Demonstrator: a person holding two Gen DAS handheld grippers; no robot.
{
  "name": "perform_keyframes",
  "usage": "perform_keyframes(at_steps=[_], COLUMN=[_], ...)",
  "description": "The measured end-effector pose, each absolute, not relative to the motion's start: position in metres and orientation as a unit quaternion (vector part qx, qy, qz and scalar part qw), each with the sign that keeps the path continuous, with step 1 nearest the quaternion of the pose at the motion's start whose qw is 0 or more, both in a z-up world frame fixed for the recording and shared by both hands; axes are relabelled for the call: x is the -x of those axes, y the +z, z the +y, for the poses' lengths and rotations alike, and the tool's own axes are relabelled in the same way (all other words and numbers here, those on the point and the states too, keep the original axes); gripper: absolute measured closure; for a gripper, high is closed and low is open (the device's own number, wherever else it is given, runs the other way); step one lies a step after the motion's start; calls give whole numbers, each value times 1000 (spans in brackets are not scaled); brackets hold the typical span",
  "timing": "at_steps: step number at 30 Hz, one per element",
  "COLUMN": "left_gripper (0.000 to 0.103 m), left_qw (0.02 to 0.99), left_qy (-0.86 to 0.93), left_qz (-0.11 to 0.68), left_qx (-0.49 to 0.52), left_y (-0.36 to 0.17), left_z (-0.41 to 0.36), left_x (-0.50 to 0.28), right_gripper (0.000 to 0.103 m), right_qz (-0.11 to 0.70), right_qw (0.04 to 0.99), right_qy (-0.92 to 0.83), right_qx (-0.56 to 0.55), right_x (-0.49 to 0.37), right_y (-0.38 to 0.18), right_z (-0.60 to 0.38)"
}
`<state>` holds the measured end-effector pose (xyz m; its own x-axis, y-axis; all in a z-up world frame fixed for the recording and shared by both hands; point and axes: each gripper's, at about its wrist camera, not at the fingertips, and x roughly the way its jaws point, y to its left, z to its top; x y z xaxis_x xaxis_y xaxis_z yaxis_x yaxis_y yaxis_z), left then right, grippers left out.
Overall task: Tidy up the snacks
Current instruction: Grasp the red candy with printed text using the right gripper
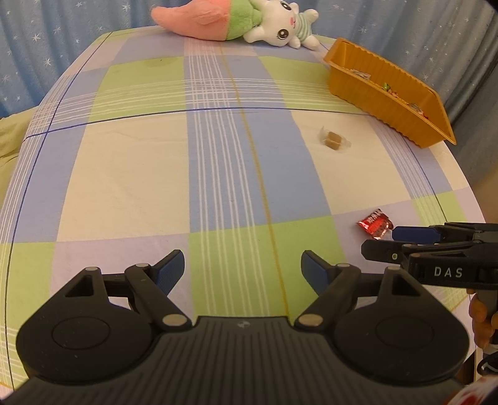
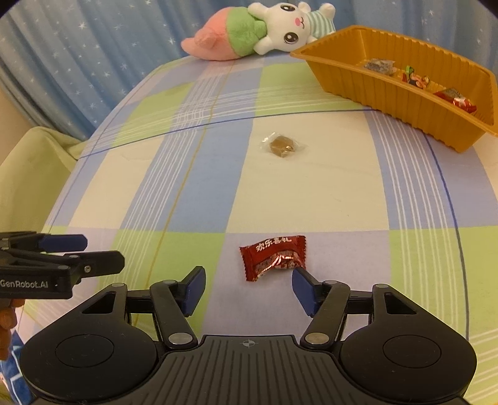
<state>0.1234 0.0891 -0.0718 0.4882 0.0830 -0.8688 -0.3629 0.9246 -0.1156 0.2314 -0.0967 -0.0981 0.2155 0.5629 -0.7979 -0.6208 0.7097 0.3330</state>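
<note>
A red wrapped snack (image 2: 274,257) lies on the checked cloth just ahead of my right gripper (image 2: 247,275), which is open and empty; its right fingertip is next to the wrapper's near corner. The same snack (image 1: 375,223) shows in the left wrist view, by the right gripper's fingers (image 1: 404,233). A clear-wrapped brown candy (image 2: 281,145) lies farther off, also in the left wrist view (image 1: 333,140). An orange ribbed tray (image 2: 373,90) at the far right holds several wrapped snacks; it also shows in the left wrist view (image 1: 382,102). My left gripper (image 1: 242,261) is open and empty over the cloth.
A plush rabbit with a pink and green carrot body (image 2: 267,34) lies at the table's far edge, also in the left wrist view (image 1: 249,21). Blue star-print curtains (image 2: 77,46) hang behind. The left gripper's fingers (image 2: 65,241) reach in at the right wrist view's left side.
</note>
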Motion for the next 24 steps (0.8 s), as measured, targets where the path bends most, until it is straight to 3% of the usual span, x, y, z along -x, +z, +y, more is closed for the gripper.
perform_keyframes(at_steps=[7, 9, 16, 21, 24], left_gripper=[22, 22, 22, 22, 22], left_qw=[848, 848, 847, 849, 850], left_qy=[136, 137, 135, 132, 129], left_qz=[491, 492, 492, 491, 492], left_qx=[146, 146, 147, 143, 140], left_y=[-75, -76, -77, -76, -75], left_z=[100, 101, 104, 101, 98], left_x=[-129, -130, -134, -136, -138], right_gripper=[41, 48, 58, 75, 76], right_qz=[497, 492, 467, 451, 450], right_qw=[785, 787, 793, 798, 797], right_qy=[369, 369, 375, 376, 378], right_qx=[34, 52, 107, 139, 139], right_x=[-242, -242, -236, -233, -234], right_y=[-101, -102, -104, -105, -105], right_z=[-85, -81, -75, -74, -76])
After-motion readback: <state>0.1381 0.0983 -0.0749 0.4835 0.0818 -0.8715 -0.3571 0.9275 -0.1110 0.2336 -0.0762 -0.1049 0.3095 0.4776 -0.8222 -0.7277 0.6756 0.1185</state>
